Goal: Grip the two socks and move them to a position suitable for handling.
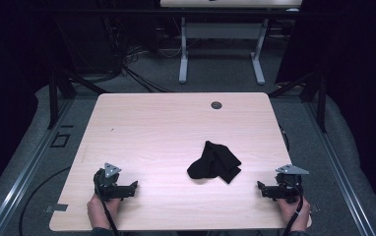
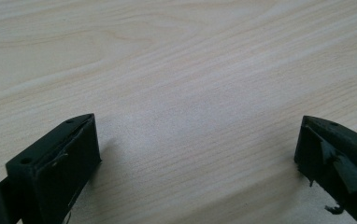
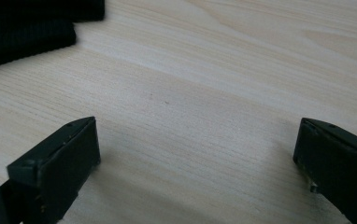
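A crumpled black cloth (image 1: 214, 162), perhaps a pair of socks, lies right of the middle of the light wooden table (image 1: 166, 128). My left gripper (image 1: 133, 187) rests near the table's front left, held by a hand, jaws wide apart over bare wood (image 2: 195, 126). My right gripper (image 1: 261, 188) sits at the front right, a short way right of the cloth, also open with nothing between its jaws (image 3: 195, 126). In the right gripper view the black cloth (image 3: 27, 28) shows at the top left, well beyond the jaws.
A small dark grommet (image 1: 216, 105) sits near the table's far edge. Beyond the table stand a white desk frame (image 1: 220, 49) and cables on the grey carpet. Black frame legs (image 1: 53, 98) flank the table on both sides.
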The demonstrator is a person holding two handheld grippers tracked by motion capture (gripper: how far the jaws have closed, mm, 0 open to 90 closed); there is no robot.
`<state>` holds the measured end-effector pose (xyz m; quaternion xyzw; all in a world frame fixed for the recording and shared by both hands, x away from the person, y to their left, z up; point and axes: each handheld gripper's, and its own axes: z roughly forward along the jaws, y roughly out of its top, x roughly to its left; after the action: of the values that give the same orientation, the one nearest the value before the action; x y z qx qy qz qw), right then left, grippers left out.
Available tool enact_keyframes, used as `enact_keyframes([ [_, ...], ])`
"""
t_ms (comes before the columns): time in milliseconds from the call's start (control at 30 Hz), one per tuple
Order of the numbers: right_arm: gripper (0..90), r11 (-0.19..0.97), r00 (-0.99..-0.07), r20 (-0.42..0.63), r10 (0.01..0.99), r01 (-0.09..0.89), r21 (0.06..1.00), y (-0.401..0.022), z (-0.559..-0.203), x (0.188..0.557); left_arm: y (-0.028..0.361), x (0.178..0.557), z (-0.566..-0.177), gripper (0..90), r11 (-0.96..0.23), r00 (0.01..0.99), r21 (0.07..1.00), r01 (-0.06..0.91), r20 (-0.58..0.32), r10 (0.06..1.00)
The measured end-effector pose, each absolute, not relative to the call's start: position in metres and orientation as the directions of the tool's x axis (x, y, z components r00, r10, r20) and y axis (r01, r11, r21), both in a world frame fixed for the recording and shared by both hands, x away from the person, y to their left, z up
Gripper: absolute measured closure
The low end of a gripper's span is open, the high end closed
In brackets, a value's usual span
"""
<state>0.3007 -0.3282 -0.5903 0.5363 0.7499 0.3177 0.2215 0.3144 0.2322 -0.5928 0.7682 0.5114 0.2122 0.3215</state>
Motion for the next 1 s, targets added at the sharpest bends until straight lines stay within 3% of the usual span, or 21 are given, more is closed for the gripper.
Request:
enact_keyframes([
  [1000, 0.5, 0.227, -0.329, 0.004, 0.944, 0.661, 0.715, -0.3275, -0.5903, 0.3025, 0.2319, 0.3156, -0.5930, 0.0, -0.270, 0.388, 0.713, 0.647, -0.003, 0.921],
])
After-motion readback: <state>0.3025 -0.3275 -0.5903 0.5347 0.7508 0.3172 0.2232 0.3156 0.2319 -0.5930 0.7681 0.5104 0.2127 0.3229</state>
